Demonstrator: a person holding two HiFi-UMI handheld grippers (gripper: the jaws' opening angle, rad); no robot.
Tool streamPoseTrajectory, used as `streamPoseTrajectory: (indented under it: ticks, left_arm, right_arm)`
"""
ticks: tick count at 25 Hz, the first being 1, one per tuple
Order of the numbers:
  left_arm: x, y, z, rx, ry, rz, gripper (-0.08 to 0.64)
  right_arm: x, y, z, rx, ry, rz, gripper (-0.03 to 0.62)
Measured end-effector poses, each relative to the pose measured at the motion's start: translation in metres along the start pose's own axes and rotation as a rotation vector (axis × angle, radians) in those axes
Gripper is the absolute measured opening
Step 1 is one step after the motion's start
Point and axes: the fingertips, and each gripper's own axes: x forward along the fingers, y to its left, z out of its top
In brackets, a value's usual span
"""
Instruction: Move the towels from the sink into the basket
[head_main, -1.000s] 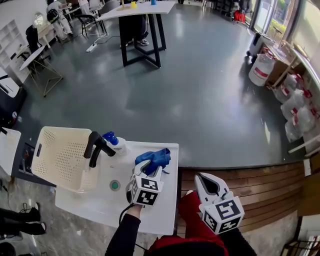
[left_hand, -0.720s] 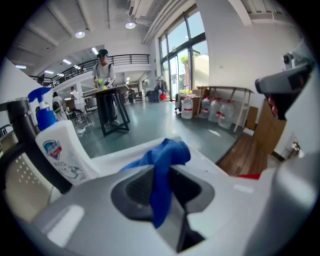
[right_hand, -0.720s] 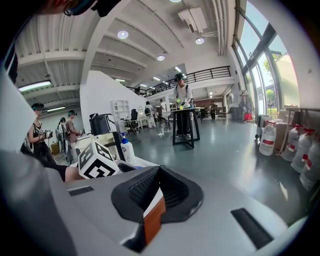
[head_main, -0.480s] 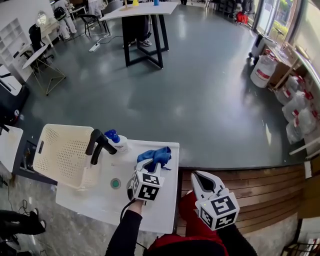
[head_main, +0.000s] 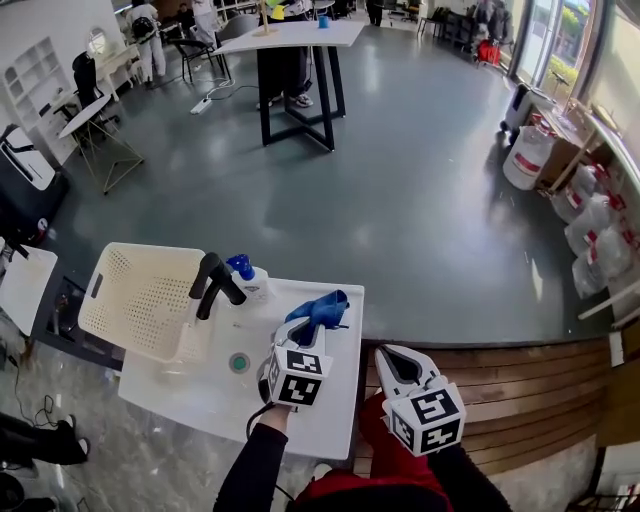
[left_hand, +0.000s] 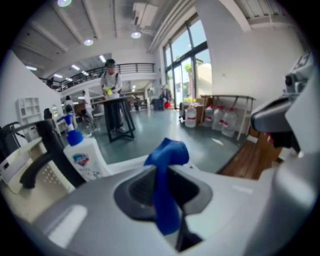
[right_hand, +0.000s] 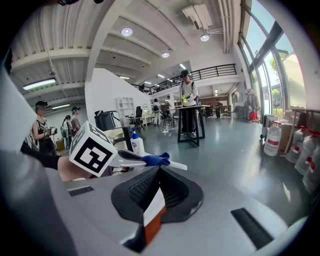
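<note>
A blue towel (head_main: 322, 308) is at the right rim of the white sink (head_main: 215, 390), over its edge. My left gripper (head_main: 305, 328) has it between its jaws, which are closing; in the left gripper view the pads pinch the cloth (left_hand: 167, 170) and a bunch of it stands up above them. The cream perforated basket (head_main: 150, 300) sits left of the sink, behind the black faucet (head_main: 215, 280). My right gripper (head_main: 392, 362) hangs low beside the sink's right side, shut and holding nothing; its view shows the towel (right_hand: 155, 160) ahead.
A soap bottle with a blue pump (head_main: 250, 285) stands by the faucet. The sink drain (head_main: 239, 362) lies left of my left gripper. A wooden ledge (head_main: 500, 380) runs to the right. A black-legged table (head_main: 295, 60) and people are far across the grey floor.
The left jaws have drawn in on the blue towel, which now looks more bunched. The right gripper has kept its place low at the right.
</note>
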Motion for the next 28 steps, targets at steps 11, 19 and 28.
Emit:
streamPoseTrajectory:
  ticks: [11, 19, 28]
  left_arm:
    - [-0.105, -0.005, 0.017, -0.047, -0.146, 0.046, 0.063]
    - [-0.19, -0.001, 0.004, -0.073, -0.215, 0.098, 0.063]
    - [-0.285, 0.02, -0.028, -0.12, -0.266, 0.198, 0.063]
  right_arm:
    - [-0.046, 0.057, -0.002, -0.025, -0.037, 0.011, 0.008]
    - [-0.078, 0.113, -0.006, -0.063, -0.058, 0.05, 0.008]
    - [-0.101, 0.179, -0.01, -0.11, -0.078, 0.108, 0.008]
